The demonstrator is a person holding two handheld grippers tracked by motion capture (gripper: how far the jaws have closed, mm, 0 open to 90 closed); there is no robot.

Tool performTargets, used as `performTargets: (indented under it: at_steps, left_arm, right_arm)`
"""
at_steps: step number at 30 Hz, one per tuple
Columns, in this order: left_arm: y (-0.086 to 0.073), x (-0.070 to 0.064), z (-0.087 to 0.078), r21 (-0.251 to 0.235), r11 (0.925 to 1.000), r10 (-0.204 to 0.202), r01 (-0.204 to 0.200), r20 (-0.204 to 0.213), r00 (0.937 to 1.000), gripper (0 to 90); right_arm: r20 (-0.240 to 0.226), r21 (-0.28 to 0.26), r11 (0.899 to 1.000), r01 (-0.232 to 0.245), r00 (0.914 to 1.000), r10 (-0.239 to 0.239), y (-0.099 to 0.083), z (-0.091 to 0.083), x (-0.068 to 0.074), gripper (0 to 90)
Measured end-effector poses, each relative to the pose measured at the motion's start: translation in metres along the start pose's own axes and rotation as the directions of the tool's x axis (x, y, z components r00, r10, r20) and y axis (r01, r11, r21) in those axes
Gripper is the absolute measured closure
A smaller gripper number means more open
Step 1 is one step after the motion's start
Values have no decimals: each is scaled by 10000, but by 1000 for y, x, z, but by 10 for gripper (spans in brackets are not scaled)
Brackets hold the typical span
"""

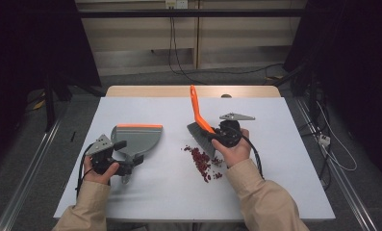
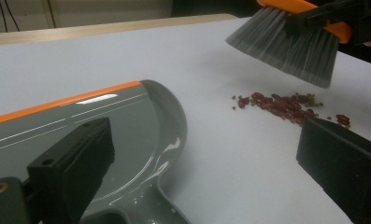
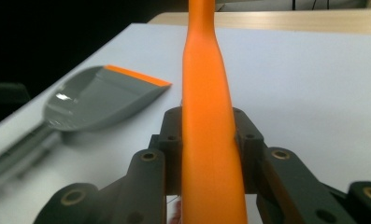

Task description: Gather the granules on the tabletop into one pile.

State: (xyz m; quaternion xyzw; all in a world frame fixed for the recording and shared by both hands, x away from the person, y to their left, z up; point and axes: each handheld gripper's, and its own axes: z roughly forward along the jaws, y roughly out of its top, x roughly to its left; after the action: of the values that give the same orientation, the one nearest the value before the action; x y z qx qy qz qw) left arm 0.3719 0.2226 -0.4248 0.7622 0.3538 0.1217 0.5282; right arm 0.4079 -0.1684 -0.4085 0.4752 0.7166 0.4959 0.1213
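A grey dustpan (image 1: 139, 136) with an orange lip lies flat on the white table at the left. My left gripper (image 1: 128, 153) is open at its handle. In the left gripper view the jaws (image 2: 206, 140) stand wide apart, with the dustpan (image 2: 103, 126) and its handle by the left jaw. My right gripper (image 1: 216, 137) is shut on a brush with an orange handle (image 1: 195, 107). The grey bristles (image 1: 199, 134) hang just above a small pile of red beans (image 1: 203, 161). In the right gripper view the orange handle (image 3: 206, 116) runs straight up between the jaws (image 3: 211, 135).
The white table top (image 1: 275, 183) has free room at the right and front. A wooden strip (image 1: 150, 91) runs along its far edge. Cables lie on the floor beyond and to the right. The beans (image 2: 286, 103) lie apart from the dustpan's rim.
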Motion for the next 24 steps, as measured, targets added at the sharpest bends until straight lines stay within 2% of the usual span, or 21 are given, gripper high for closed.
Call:
performTargets:
  at_steps: [2,4,6,7,8,11,13,15,18,20,22,23,24]
  left_arm:
    - [0,0,0,20,10000,35,-35,-7,10000,39]
    - [0,0,0,45,10000,38,-38,-42,10000,39]
    - [0,0,1,47,10000,11,-10,-60,10000,39]
    - [0,0,1,43,10000,7,-7,-38,10000,39]
    - [0,0,1,47,10000,-3,3,-43,10000,39]
    - [-1,0,2,68,10000,7,-7,-37,10000,39]
    - [-1,0,2,68,10000,-40,40,-63,10000,39]
    - [-1,1,2,129,9999,-22,23,-104,9999,40]
    - [-1,1,2,157,9999,-17,19,-125,9999,39]
    - [-1,1,3,160,9999,-26,29,-143,9999,39]
    - [-2,2,3,145,9999,-61,63,-126,9999,39]
    - [-2,2,3,151,9999,-71,73,-136,9999,39]
    - [-2,2,3,160,9998,-87,90,-206,9997,39]
  right_arm:
    - [37,176,9967,788,9969,-788,2,4,-7,713]
    - [-145,221,9860,1654,9862,-1651,2,10,-13,713]
    - [-222,360,9744,2220,9749,-2213,2,15,-18,713]
    - [-356,361,9639,2639,9642,-2627,3,18,-21,713]
    - [-504,310,9502,3100,9500,-3083,3,21,-22,713]
    - [-966,245,8993,4366,8964,-4325,5,30,-25,713]
    - [-1245,115,8693,4941,8633,-4891,6,36,-25,713]
    - [-1529,-33,8334,5527,8233,-5466,5,42,-25,713]
    - [-1903,-297,7733,6333,7559,-6264,4,50,-25,713]
    - [-2046,-429,7289,6832,7081,-6758,4,54,-24,713]
    - [-2325,-681,6952,7156,6662,-7086,4,59,-22,713]
    - [-2407,-796,6810,7280,6489,-7218,4,61,-20,713]
    - [-2549,-894,6565,7490,6200,-7420,4,62,-18,713]
